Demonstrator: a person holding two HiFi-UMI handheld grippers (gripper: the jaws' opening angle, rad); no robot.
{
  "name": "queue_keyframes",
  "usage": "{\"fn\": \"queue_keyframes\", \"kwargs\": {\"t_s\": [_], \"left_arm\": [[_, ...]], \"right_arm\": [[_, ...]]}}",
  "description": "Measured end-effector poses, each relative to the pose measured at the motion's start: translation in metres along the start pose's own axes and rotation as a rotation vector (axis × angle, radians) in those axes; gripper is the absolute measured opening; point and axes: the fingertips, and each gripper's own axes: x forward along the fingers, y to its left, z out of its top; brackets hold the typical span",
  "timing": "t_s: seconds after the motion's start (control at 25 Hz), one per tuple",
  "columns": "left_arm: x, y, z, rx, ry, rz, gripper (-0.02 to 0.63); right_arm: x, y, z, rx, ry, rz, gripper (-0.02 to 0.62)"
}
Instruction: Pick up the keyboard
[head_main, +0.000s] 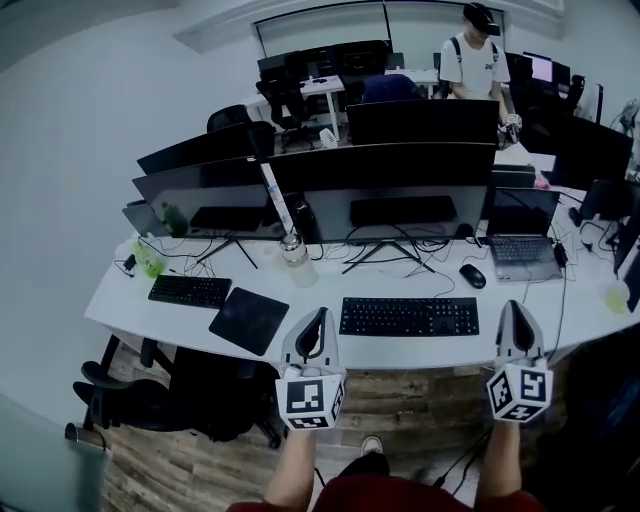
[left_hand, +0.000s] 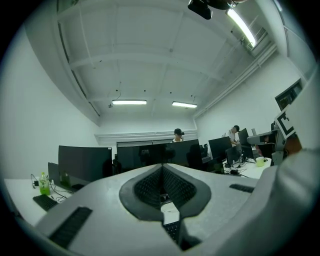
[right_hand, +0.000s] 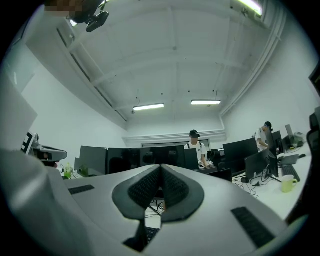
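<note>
Head view steeply down over desk (head_main: 420, 349); gripper views level, sharing monitors (left_hand: 150, 156).

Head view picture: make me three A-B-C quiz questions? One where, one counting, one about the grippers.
1. Where is the mouse? A) on the floor B) on the desk, past the middle keyboard's right end C) on a chair
2. How many separate keyboards lie on this desk? A) one B) two C) five
3. How are the left gripper and right gripper? A) shut, empty B) wide open C) holding the keyboard
1 B: it sits by the laptop. 2 B: the middle one plus the left keyboard. 3 A: their own views show jaws together, nothing between.
</note>
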Motion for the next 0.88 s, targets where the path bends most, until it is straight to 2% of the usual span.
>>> {"fn": "queue_keyframes", "kwargs": {"t_s": [0.44, 0.88], "left_arm": [[0.081, 0.069, 0.002, -0.010, -0.037, -0.017, 0.006], [0.117, 0.095, -0.015, -0.034, -0.039, -0.039, 0.006]], "right_arm": [[0.094, 0.038, 0.005, -0.025, -0.027, -0.019, -0.002], [0.125, 0.049, -0.006, -0.065, -0.014, -0.046, -0.002]]}}
